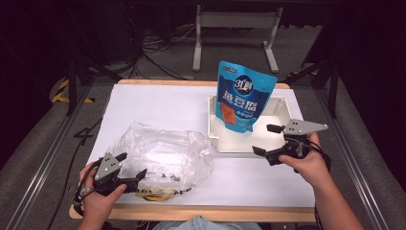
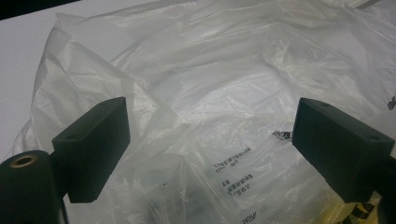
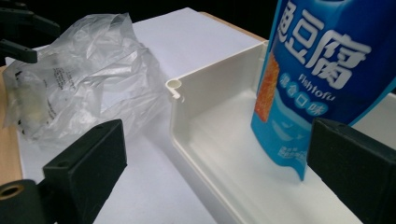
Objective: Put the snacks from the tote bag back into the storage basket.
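blue pouch [image 1: 244,96] upright in white tray [image 1: 282,108], not yet grasped; clear plastic bag [image 1: 160,153] flat on table; left gripper [image 1: 128,166] spread at bag, right gripper [image 1: 267,140] spread near tray, both empty; bagging judged not begun

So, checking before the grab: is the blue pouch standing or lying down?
Standing. The blue fish tofu pouch stands upright inside the white tray, its base on the tray floor.
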The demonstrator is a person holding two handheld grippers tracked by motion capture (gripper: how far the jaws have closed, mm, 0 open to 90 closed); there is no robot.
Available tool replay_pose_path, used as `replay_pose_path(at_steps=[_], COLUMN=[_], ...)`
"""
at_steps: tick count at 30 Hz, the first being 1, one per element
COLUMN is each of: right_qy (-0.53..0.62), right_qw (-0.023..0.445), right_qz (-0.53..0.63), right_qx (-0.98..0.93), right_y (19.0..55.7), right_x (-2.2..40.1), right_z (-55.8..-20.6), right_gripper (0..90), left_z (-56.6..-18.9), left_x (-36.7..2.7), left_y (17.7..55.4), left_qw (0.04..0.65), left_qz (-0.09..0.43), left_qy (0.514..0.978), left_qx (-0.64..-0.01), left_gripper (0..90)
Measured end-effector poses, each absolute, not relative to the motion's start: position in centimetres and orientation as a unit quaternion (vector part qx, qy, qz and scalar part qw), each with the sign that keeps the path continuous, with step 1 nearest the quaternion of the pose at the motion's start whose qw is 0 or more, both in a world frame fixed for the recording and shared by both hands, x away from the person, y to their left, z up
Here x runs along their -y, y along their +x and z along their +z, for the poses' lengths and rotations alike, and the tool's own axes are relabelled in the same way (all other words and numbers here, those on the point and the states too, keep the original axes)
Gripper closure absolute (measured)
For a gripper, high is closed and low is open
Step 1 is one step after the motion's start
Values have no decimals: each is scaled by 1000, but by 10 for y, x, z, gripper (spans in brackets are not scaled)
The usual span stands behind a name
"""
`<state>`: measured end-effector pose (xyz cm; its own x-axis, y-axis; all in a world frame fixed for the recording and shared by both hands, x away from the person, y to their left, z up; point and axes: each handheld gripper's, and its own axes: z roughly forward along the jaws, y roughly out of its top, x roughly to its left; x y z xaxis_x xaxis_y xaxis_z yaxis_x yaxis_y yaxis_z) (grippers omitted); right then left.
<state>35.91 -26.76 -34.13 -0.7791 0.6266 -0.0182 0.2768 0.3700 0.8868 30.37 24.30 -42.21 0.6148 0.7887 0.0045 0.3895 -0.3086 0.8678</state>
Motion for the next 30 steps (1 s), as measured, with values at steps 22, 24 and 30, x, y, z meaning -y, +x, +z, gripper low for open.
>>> replay_pose_path(at_steps=[22, 24, 30], right_qy=[272, 274, 283], right_qw=[188, 190, 186], right_qz=[479, 479, 474], right_qx=[-813, -812, -813], right_y=[340, 338, 338], right_x=[257, 258, 261], right_z=[-394, -400, -413], right_gripper=[42, 42, 47], left_z=[-422, -422, -423], left_x=[-244, -244, -244], left_y=[303, 303, 303], left_qw=[451, 450, 449], left_qz=[222, 222, 222], left_qy=[780, 781, 782], left_qx=[-374, -373, -370], left_gripper=[120, 121, 119])
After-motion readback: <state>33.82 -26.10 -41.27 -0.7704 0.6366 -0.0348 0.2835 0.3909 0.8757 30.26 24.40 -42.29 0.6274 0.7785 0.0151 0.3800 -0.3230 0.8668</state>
